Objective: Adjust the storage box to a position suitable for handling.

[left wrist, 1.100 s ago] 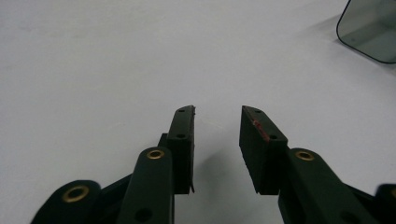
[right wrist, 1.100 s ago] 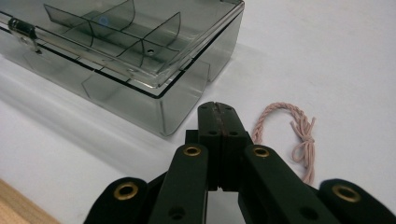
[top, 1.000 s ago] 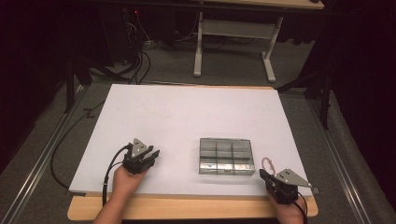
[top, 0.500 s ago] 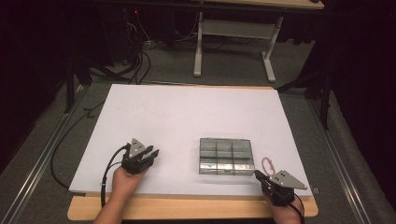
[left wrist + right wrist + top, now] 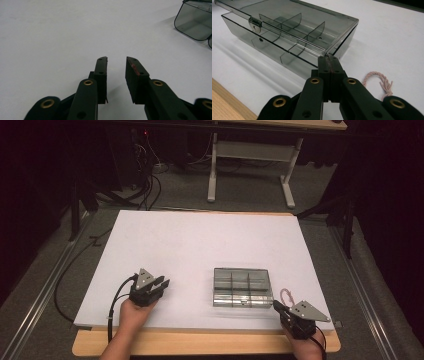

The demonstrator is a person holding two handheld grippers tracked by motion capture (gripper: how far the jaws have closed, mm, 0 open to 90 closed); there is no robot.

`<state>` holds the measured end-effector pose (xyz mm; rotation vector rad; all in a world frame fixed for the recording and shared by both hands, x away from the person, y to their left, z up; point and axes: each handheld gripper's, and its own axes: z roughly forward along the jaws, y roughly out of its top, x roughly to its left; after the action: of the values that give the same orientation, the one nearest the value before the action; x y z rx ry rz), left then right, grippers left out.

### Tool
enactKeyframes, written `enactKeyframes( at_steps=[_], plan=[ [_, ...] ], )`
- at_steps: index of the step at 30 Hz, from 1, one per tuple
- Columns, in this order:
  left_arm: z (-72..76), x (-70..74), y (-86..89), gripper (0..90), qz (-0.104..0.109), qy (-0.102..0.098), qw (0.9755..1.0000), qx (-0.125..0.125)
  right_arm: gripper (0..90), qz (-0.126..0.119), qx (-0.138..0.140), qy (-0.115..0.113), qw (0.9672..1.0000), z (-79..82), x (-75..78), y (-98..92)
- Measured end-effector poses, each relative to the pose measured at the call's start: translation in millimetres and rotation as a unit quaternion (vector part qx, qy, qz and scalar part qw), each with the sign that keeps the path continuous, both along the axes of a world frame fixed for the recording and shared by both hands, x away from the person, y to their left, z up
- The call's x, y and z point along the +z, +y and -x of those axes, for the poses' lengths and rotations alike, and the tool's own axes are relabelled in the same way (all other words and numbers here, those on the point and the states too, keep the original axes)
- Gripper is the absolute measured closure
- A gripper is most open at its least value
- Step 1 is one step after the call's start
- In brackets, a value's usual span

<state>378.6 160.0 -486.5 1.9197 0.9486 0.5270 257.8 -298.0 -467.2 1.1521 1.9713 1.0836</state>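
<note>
Right tongs (image 5: 278, 307) nearer box (image 5: 242, 286) corner, left tongs (image 5: 162, 284) unmoved

Near your right hand sits a smoky, see-through, glossy plastic compartment box (image 5: 287, 37), smooth-walled, with a shiny metal-looking clasp (image 5: 255, 24). Right of it lies a rough, twisted pink cord (image 5: 379, 81). You work on a matt white tabletop (image 5: 200, 245) edged in pale, smooth wood (image 5: 200, 342). Your grippers' matt black jaws carry brass-coloured rivets (image 5: 88, 82).

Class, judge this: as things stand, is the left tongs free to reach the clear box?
Probably yes. Bare white table lies between the open left tongs and the box; nothing blocks the way.
</note>
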Motion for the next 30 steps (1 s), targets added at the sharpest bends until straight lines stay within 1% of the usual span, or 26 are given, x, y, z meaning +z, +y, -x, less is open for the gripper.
enactKeyframes(
  at_steps=[1, 3, 4, 6, 8, 11, 15, 16, 18, 21, 25, 27, 30],
  plan=[
    [0.5, 0.2, -0.2, 73.4, 0.001, 0.000, 1.0000, 0.001, 90.0, 0.000, 0.001, 0.000, 1.0000, -0.5, 0.8, 0.3],
    [3.0, 1.0, -2.9, 76.7, 0.000, 0.002, 1.0000, -0.005, 90.0, -0.001, 0.001, -0.004, 1.0000, -1.7, 2.0, 0.5],
    [5.1, 1.4, -5.8, 78.7, -0.001, 0.005, 0.9999, -0.012, 90.0, -0.001, 0.002, -0.004, 1.0000, -2.1, 2.5, 0.4],
    [10.1, 1.8, -14.4, 81.4, 0.007, 0.014, 0.9995, -0.028, 90.0, -0.003, 0.002, -0.007, 1.0000, -2.4, 3.8, 0.1],
    [15.8, 2.4, -25.7, 83.6, 0.011, 0.015, 0.9986, -0.049, 90.0, -0.005, 0.002, -0.007, 1.0000, -2.5, 4.7, -0.2],
    [24.3, 4.6, -44.5, 86.5, 0.022, 0.017, 0.9965, -0.078, 90.0, -0.010, 0.004, -0.009, 0.9999, -3.2, 6.1, -1.0],
    [35.7, 8.3, -65.2, 89.6, 0.033, 0.014, 0.9934, -0.109, 90.0, -0.015, 0.005, -0.012, 0.9998, -4.1, 8.1, -1.3],
    [37.9, 9.5, -69.1, 90.0, 0.032, 0.013, 0.9927, -0.116, 90.0, -0.014, 0.006, -0.014, 0.9998, -4.2, 8.8, -1.4],
    [41.6, 13.0, -74.7, 90.0, 0.028, 0.005, 0.9922, -0.121, 90.0, -0.016, 0.006, -0.015, 0.9997, -4.5, 9.8, -1.1],
    [44.0, 17.6, -77.6, 90.0, 0.041, 0.003, 0.9910, -0.127, 90.0, -0.016, 0.006, -0.017, 0.9997, -5.1, 11.0, -1.2],
    [46.5, 19.0, -84.3, 90.0, 0.051, 0.009, 0.9885, -0.142, 90.0, -0.019, 0.007, -0.020, 0.9996, -6.2, 12.7, -1.1],
    [47.1, 18.3, -88.4, 90.0, 0.049, 0.012, 0.9877, -0.148, 90.0, -0.019, 0.007, -0.020, 0.9996, -6.7, 13.6, -0.3],
    [48.4, 19.2, -94.0, 90.0, 0.052, 0.012, 0.9863, -0.156, 90.0, -0.019, 0.010, -0.021, 0.9995, -7.4, 14.7, 0.6]
  ],
)
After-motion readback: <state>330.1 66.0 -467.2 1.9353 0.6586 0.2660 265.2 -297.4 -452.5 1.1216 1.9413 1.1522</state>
